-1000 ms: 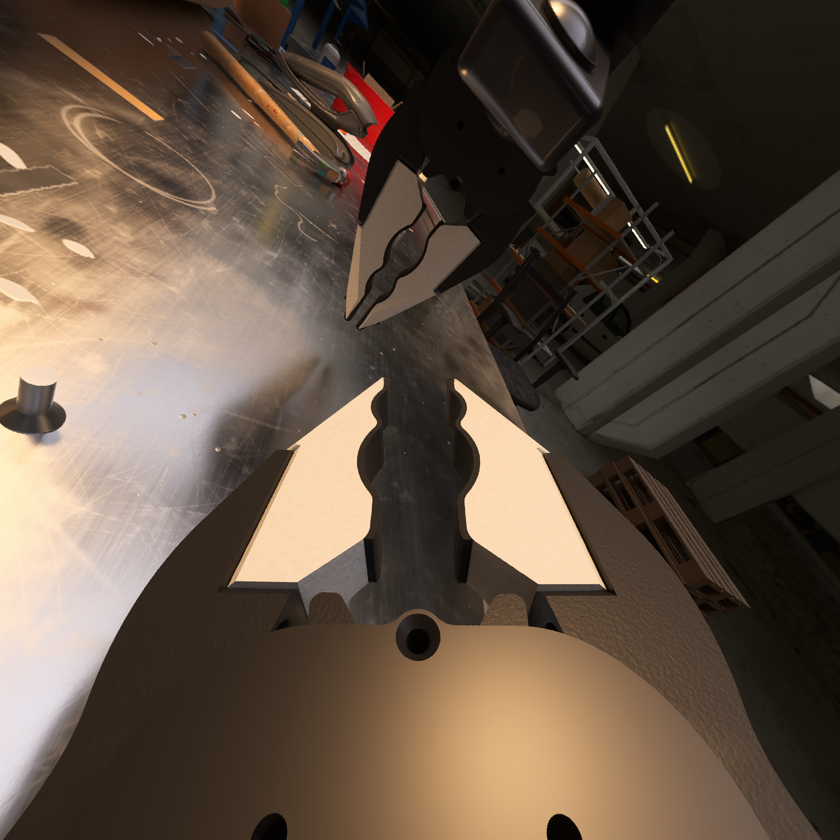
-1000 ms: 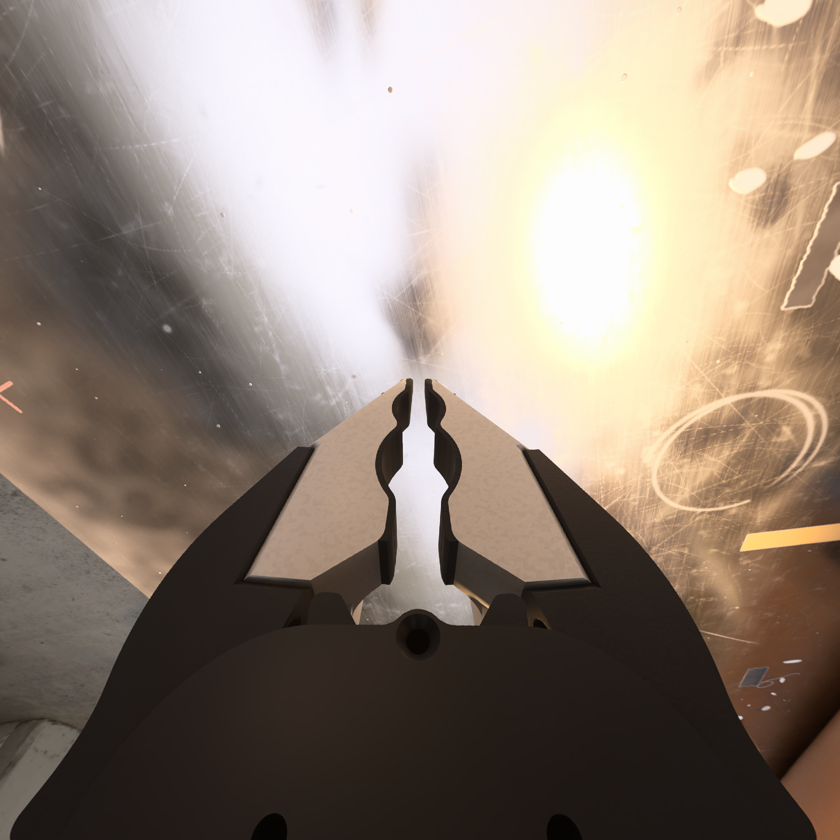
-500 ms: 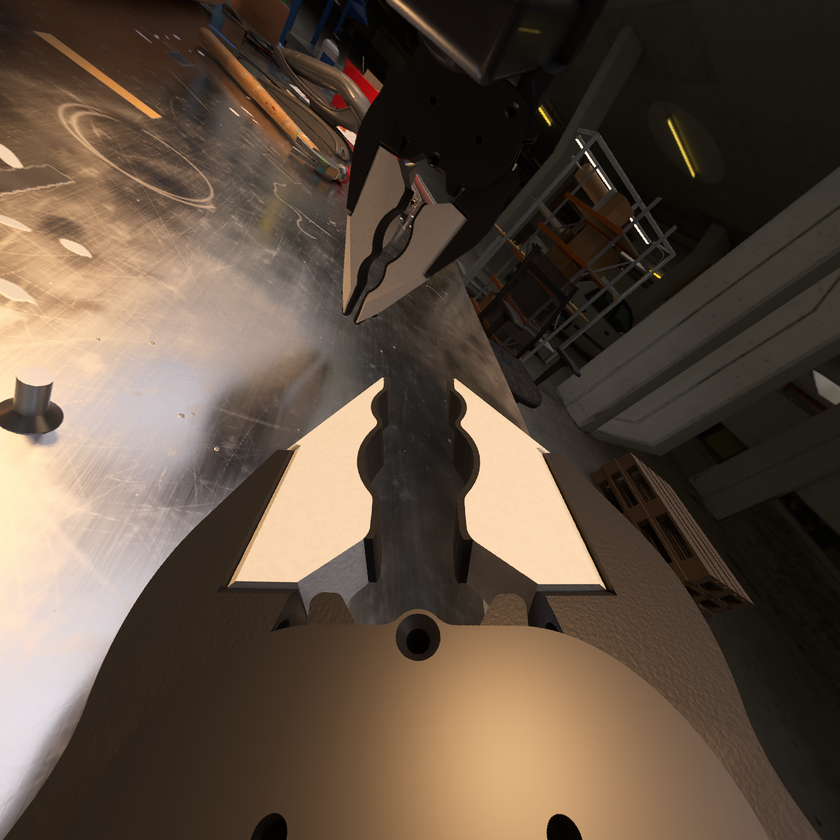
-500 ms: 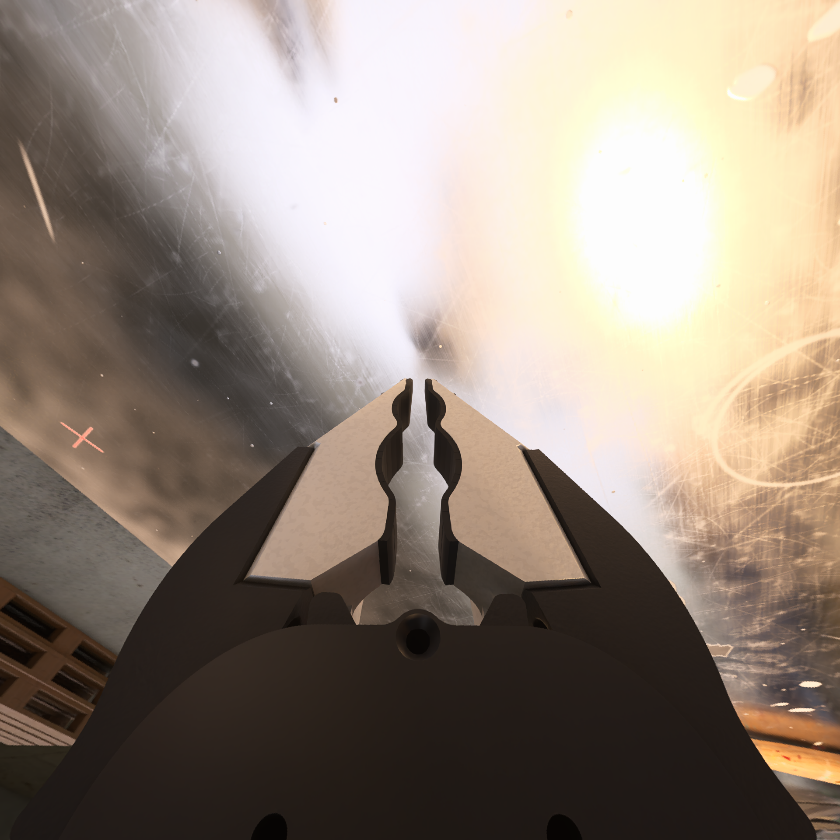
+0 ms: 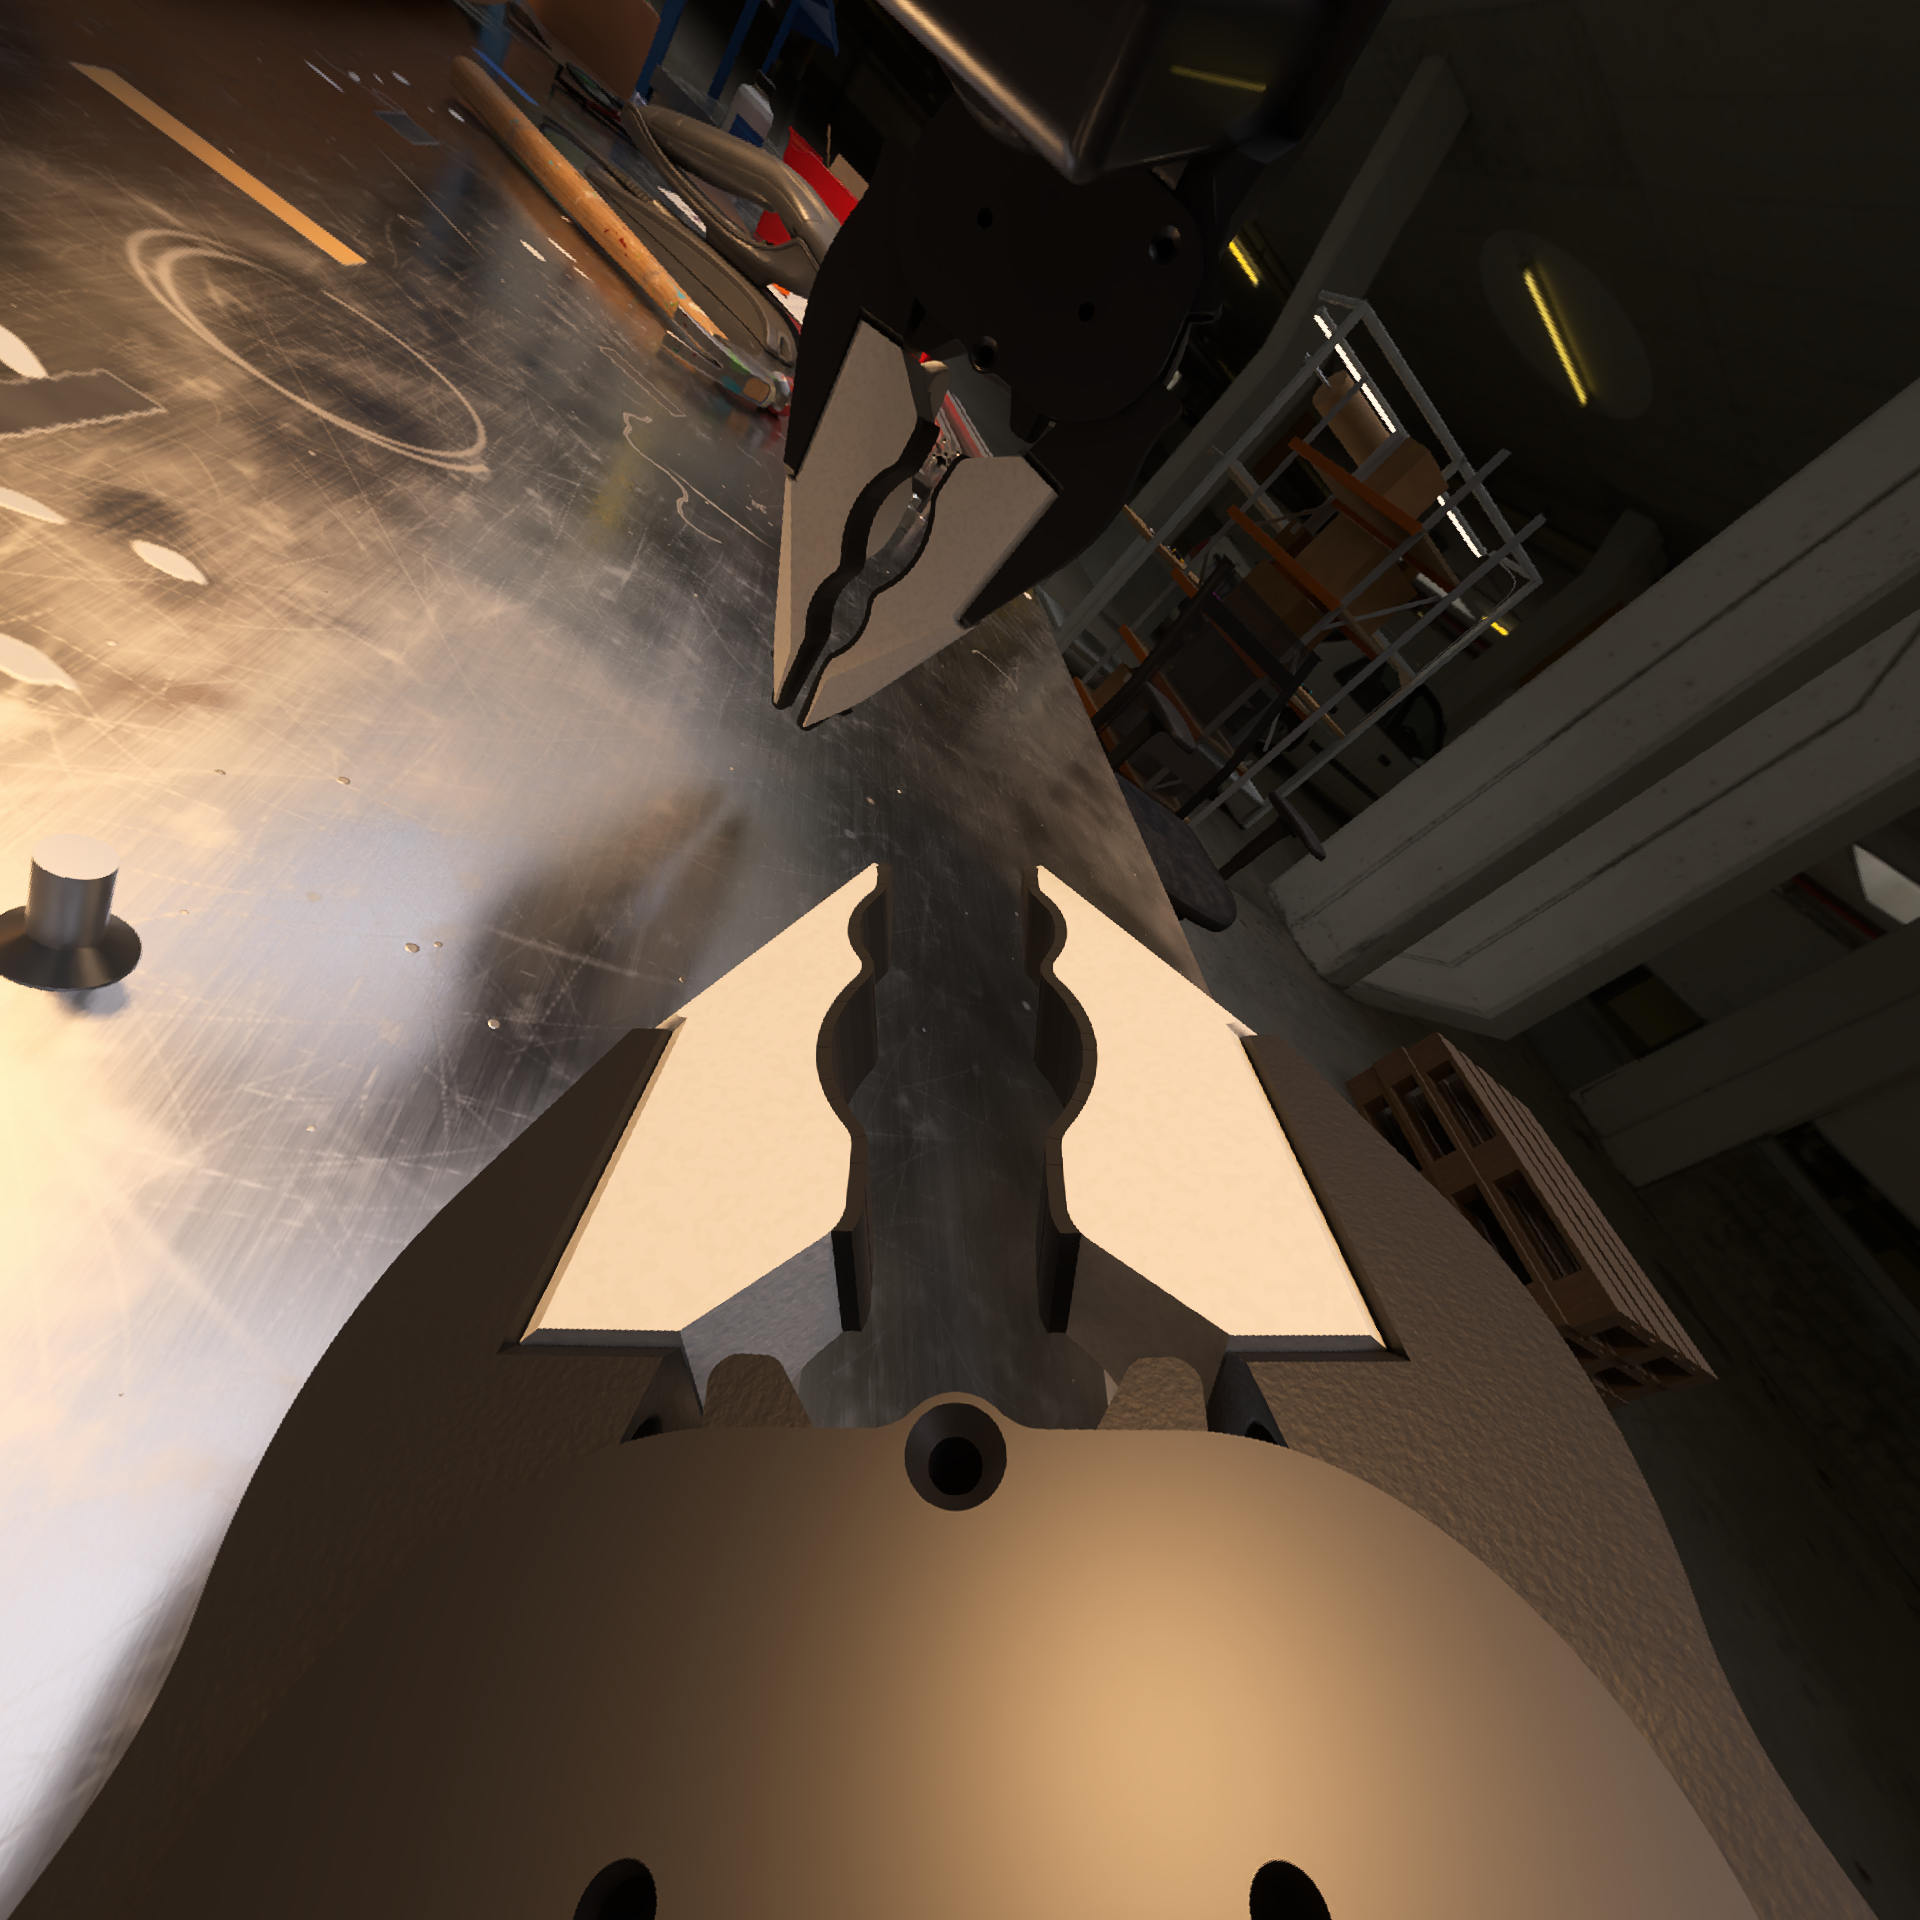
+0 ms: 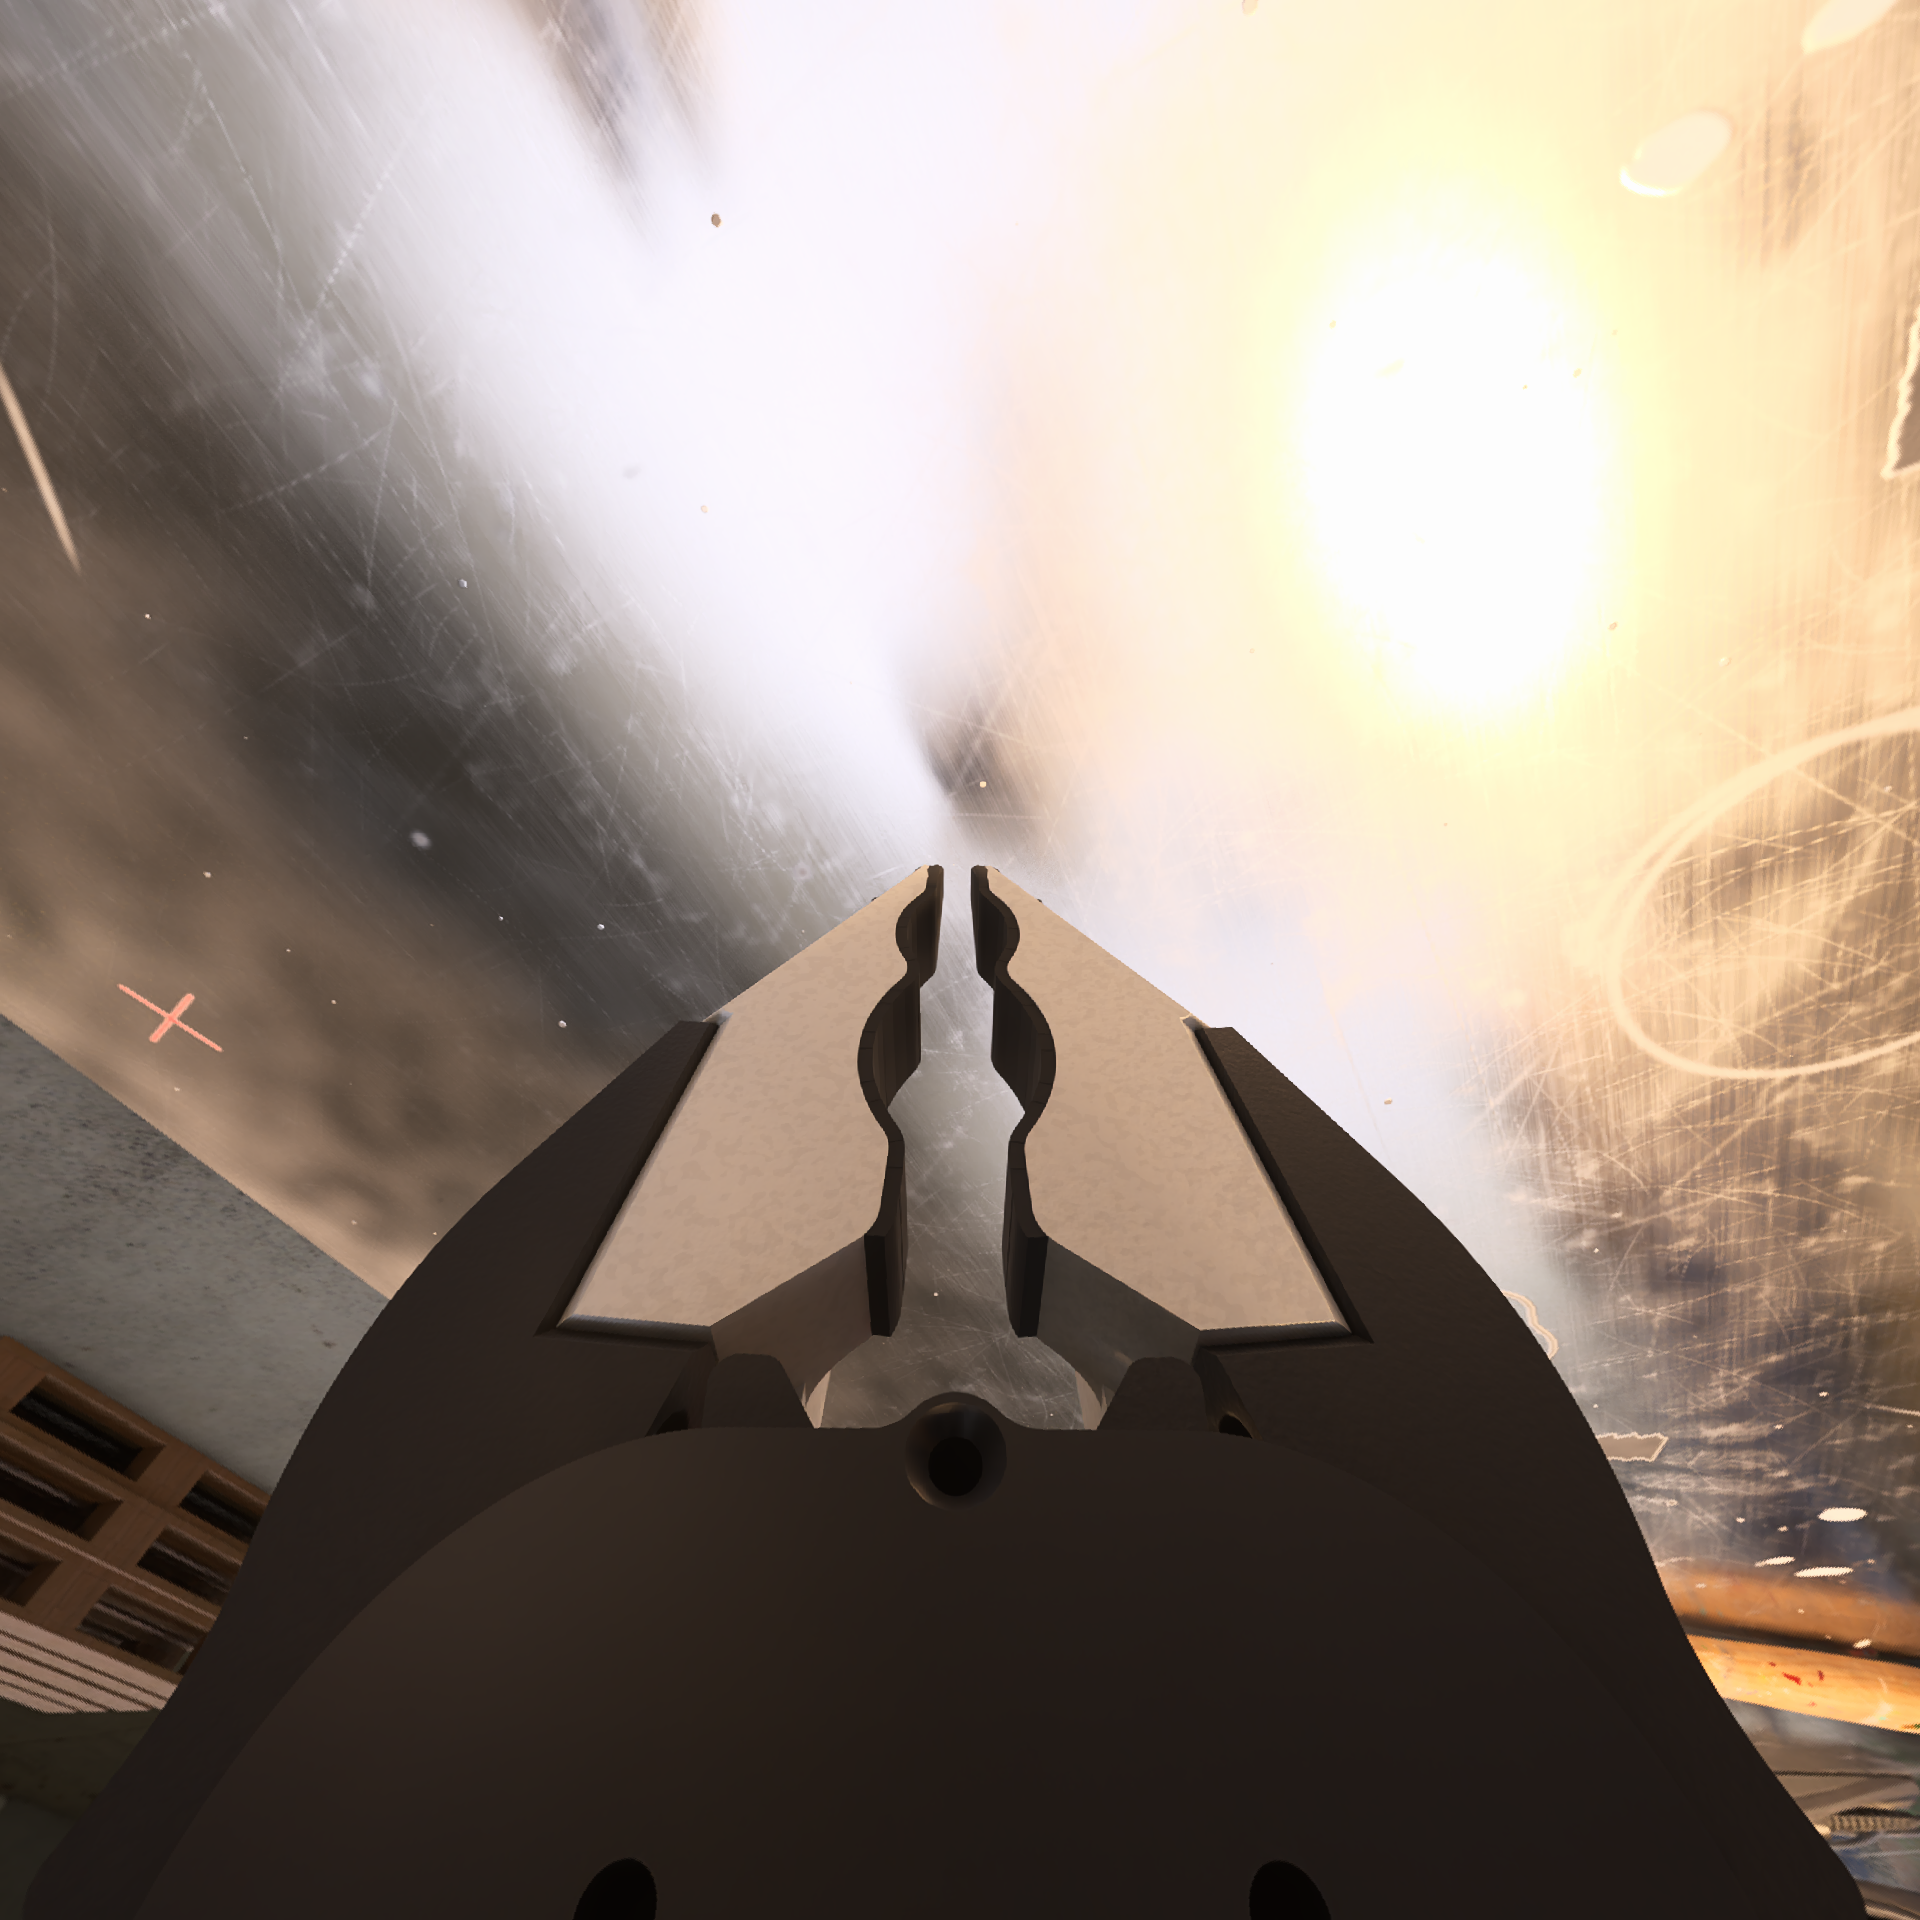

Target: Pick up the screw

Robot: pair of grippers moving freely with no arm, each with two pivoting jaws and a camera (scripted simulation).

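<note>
The screw [image 5: 64, 920] is a short metal stud standing head-down on the scratched metal table [image 5: 343, 727], at the far left of the left wrist view. My left gripper [image 5: 956, 873] is open and empty, well to the right of the screw, near the table's edge. My right gripper [image 6: 956, 873] is shut with only a thin slit between the tips, empty, and points down at bare table. It also shows in the left wrist view [image 5: 795, 712], hanging tips-down above the table ahead of my left gripper. The screw is not in the right wrist view.
Hand tools with wooden and grey handles [image 5: 623, 249] lie at the table's far end. The table edge [image 5: 1132, 810] runs just right of my left gripper, with shelving [image 5: 1351, 540] and a wooden pallet [image 5: 1507, 1195] on the floor beyond. Glare covers the table's middle.
The right gripper has moved a little left and lower in the left wrist view and tilted, its view sliding over the table. The left gripper and the screw have stayed put.
</note>
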